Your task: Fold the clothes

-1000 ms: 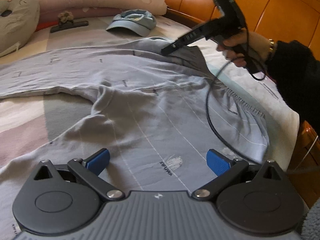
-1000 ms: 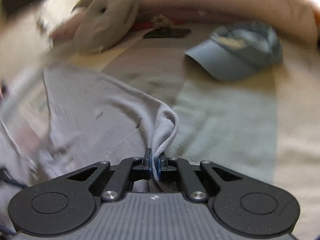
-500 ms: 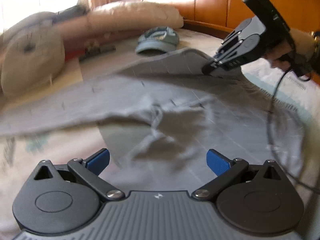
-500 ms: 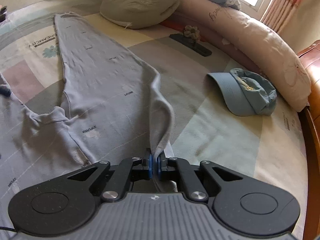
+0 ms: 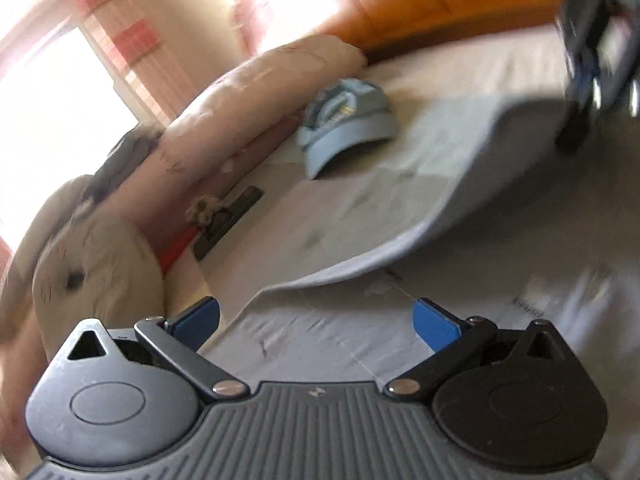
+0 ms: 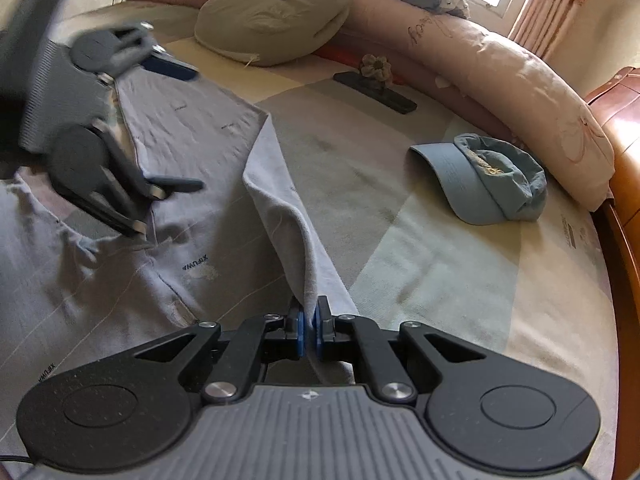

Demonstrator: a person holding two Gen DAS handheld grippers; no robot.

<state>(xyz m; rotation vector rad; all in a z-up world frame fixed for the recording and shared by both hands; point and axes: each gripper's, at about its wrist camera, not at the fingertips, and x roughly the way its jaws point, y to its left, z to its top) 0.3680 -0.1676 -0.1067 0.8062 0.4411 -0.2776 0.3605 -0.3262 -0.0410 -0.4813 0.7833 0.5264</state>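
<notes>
L hand-held gripper (image 5: 316,322) now swung over gray garment (image 6: 192,136), wide open; R hand-held gripper (image 6: 308,326) pinching its edge.

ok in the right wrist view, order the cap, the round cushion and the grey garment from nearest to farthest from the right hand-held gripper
1. Grey garment: its edge is pinched in the right hand-held gripper, spreading left.
2. Cap: on the bed, ahead to the right.
3. Round cushion: far end of the bed, up left.
</notes>
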